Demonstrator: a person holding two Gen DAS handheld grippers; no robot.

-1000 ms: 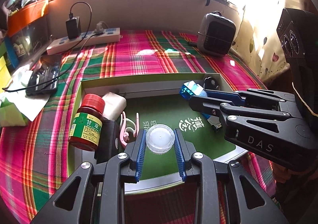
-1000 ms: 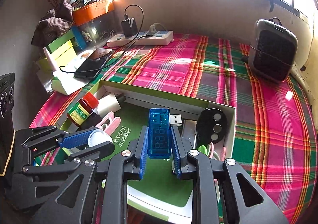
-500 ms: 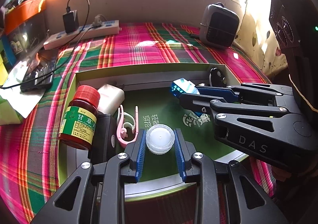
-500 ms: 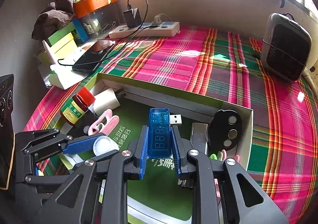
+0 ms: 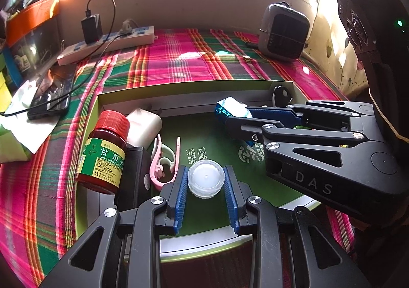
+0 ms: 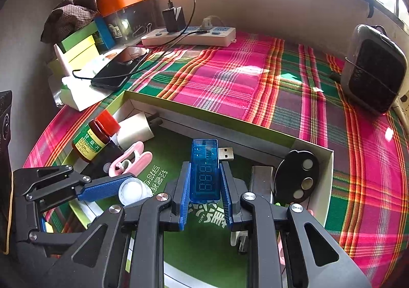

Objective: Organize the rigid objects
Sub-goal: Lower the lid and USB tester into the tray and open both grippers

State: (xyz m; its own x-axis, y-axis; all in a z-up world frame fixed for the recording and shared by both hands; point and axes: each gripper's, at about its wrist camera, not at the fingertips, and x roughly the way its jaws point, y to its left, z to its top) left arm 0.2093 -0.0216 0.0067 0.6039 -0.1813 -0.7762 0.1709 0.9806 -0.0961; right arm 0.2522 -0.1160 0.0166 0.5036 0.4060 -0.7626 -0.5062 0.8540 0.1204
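Left wrist view: left gripper (image 5: pixel 205 180) fingers clamp the jar (image 5: pixel 206 180), right gripper (image 6: pixel 205 183) fingers clamp the USB meter (image 6: pixel 205 173), both over the box (image 6: pixel 255 132); next, placing each inside calls for a free spot.

Ahead of me a plaid cloth (image 6: pixel 230 78) covers the table. At its far edge a white power strip (image 6: pixel 189 36) lies along the wall, with a black charger (image 6: pixel 173 18) plugged in and its cable looping down to a dark phone (image 6: pixel 115 74) on white paper at the left. Behind that stand green and yellow boxes (image 6: pixel 81 45) and an orange bin (image 6: pixel 125 0) full of clutter. A small grey heater (image 6: pixel 373 78) sits far right, under the windows.
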